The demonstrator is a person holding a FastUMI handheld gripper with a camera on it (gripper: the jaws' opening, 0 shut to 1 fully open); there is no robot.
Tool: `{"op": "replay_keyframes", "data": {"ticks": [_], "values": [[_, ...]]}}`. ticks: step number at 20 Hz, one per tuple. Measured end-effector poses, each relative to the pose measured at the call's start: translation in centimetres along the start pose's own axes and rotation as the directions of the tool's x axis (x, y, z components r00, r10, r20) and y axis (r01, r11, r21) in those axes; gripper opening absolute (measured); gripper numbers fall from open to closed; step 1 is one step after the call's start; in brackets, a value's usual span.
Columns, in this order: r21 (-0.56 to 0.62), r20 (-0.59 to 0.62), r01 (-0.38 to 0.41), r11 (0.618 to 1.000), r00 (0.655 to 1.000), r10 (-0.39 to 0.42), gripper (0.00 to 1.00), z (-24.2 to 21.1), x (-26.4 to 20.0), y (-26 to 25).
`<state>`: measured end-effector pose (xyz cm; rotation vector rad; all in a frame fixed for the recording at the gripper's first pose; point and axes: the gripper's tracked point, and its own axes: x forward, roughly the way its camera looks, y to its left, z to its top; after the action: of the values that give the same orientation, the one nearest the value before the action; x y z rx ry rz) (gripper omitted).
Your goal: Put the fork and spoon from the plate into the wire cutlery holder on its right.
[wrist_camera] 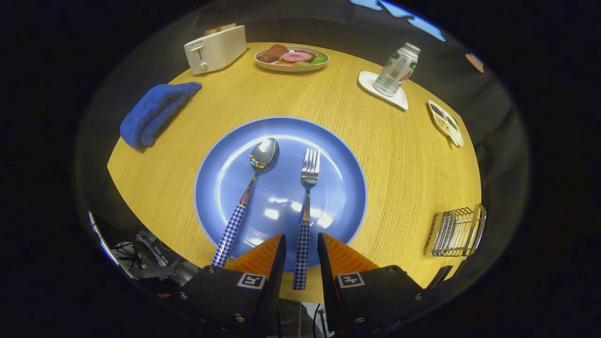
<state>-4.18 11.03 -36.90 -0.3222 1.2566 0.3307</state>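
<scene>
Fingers (301,246) spread a little, straddling the checked handle of the fork (306,211), with a narrow gap visible on each side; contact with the handle could not be told. Fork lay on the blue plate (235,155), tines pointing far, handle end reaching past the near rim toward the fingers. Spoon (249,188) rested just left of the fork on the same plate, bowl far, its checked handle slanting near and left over the rim, apart from the fork. Plate sat in the middle of the round wooden surface (375,155). Wire cutlery holder (455,231) stood on the surface to the right of the plate, near the right edge, well apart from both utensils. Farther off: folded blue cloth (155,112) at far left, white toaster (216,48) behind it, a dish of food (292,58) at the far side, a tilted can (396,70) on a white coaster (371,87) at far right, and a small divided snack tray (446,123) right of that.
</scene>
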Motion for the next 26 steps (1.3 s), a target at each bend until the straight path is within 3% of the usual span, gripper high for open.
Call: {"op": "replay_keyframes", "data": {"ticks": [1,3,8,9,12,16,19,26], "values": [[-0.008,-0.014,0.025,1.0,1.0,-0.025,0.41,0.6,-0.5,-0.5],[-0.001,-0.023,0.037,0.999,0.999,-0.037,0.08,0.4,0.4,-0.8],[-0.054,-0.07,0.041,0.998,0.997,-0.044,0.08,1.2,1.0,-1.1],[-0.07,-0.084,0.039,0.997,0.995,-0.045,0.01,1.2,0.8,-1.1],[-0.112,-0.107,0.022,0.993,0.994,-0.034,0.01,1.5,0.8,-1.2],[-0.12,-0.215,-0.103,0.987,0.974,0.075,0.01,0.7,-1.6,-1.3],[-0.168,-0.25,-0.116,0.979,0.966,0.071,0.01,0.3,-4.0,-3.8],[-0.154,-0.339,-0.208,0.966,0.929,0.146,0.01,-2.0,-9.9,-7.3]]}}
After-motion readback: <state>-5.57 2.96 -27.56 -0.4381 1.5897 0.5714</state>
